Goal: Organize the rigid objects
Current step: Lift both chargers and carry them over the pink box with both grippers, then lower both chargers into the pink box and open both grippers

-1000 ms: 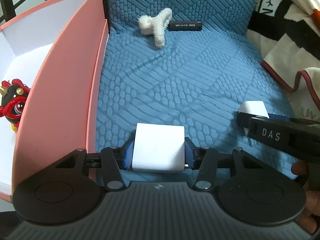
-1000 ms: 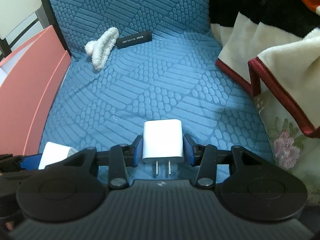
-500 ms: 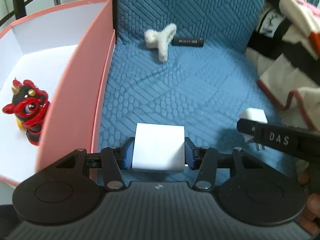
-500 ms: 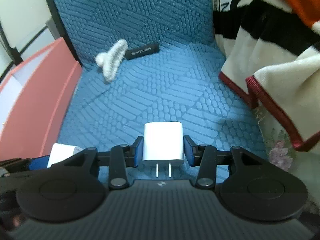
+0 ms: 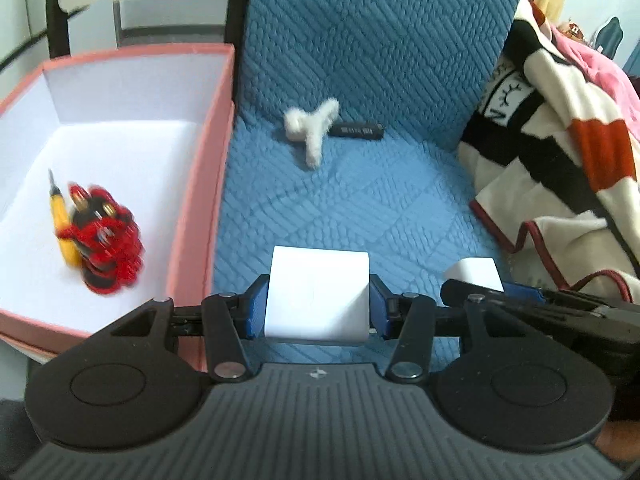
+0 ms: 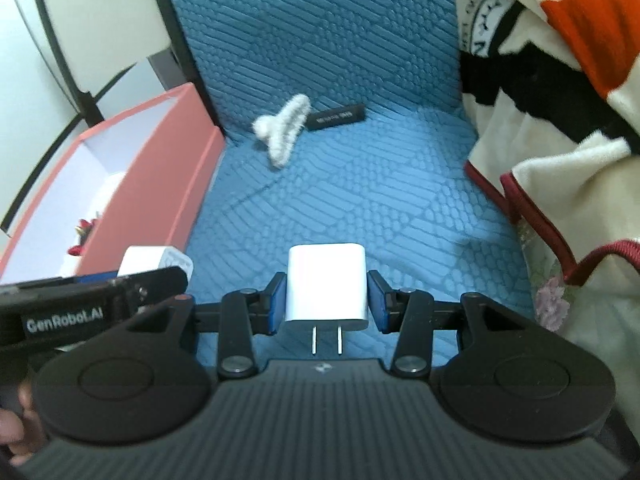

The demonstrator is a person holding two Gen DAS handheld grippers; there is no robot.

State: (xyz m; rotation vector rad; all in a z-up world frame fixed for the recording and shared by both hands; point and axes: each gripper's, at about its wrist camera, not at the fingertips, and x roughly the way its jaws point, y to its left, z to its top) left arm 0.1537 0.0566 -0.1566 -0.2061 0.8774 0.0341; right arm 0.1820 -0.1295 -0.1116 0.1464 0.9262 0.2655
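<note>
Two claw-mounted fisheyes, both looking steeply down over the blue cushion (image 5: 360, 208)

My left camera sits just behind my left claw (image 5: 318, 306), close above the cushion's front edge, taking in the pink box (image 5: 200, 208) left of the cushion; my right camera rides behind my right claw (image 6: 326, 300), further right. Both share the cushion, the white fuzzy clip (image 6: 282, 130) at its back, and each other's claw.
</note>
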